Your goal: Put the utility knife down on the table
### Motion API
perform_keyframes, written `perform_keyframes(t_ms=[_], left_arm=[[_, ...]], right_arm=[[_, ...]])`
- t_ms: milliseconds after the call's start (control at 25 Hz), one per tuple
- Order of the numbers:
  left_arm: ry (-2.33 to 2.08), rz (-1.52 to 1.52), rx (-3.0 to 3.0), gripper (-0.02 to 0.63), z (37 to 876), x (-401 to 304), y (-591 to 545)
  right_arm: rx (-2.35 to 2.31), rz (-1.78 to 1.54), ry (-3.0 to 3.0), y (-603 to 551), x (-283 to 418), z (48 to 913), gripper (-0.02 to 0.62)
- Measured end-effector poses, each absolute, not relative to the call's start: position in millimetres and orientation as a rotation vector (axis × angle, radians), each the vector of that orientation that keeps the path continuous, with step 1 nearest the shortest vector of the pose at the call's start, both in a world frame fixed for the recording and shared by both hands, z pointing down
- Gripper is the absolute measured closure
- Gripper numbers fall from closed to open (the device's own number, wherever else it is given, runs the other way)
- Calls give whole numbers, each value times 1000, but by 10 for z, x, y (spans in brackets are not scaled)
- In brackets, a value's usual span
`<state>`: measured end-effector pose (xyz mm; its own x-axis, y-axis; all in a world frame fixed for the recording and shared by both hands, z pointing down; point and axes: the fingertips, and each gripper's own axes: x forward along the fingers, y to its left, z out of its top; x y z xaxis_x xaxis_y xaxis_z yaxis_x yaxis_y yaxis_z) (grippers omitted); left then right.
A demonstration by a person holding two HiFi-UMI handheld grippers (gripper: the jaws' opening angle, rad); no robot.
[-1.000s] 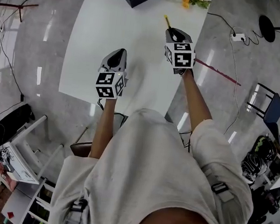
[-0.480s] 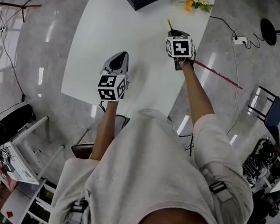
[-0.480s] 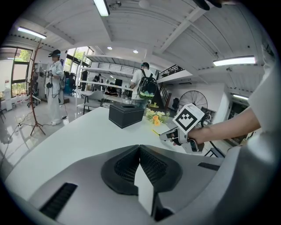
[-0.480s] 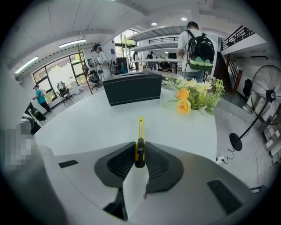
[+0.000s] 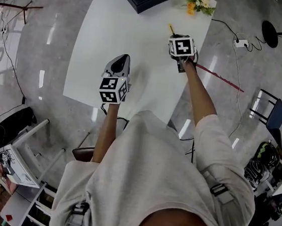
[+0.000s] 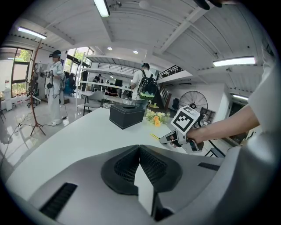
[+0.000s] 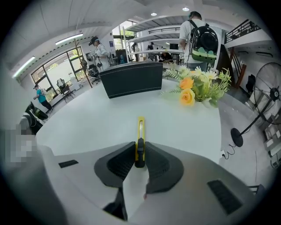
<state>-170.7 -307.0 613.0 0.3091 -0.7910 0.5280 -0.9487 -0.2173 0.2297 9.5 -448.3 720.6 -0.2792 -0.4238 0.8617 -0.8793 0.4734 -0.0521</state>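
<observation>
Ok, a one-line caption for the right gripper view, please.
Right gripper shut on a yellow utility knife over the white table, with a black box and flowers beyond.

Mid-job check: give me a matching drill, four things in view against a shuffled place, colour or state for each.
1 utility knife
2 box
3 flowers
4 left hand-held gripper

A black
B jaws shut, empty
C clamped in the right hand-held gripper
D far right corner of the table

Pairs: 1-C, 2-A, 3-D, 4-B
</observation>
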Motion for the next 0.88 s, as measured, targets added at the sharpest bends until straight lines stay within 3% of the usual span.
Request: perform_keyframes(t_ms=[160, 400, 880], left_arm=[[-1541, 404, 2076, 584, 6103, -1712, -3061], [-1555, 404, 2081, 584, 6043, -1779, -3014], [-1560, 377, 2109, 584, 5898, -1741, -2932]], right_arm=[[1077, 678, -1905, -4472, 96, 7219, 511], [1019, 679, -1971, -4403, 1, 7211, 397], [1063, 663, -2093, -4231, 36, 6967, 391]])
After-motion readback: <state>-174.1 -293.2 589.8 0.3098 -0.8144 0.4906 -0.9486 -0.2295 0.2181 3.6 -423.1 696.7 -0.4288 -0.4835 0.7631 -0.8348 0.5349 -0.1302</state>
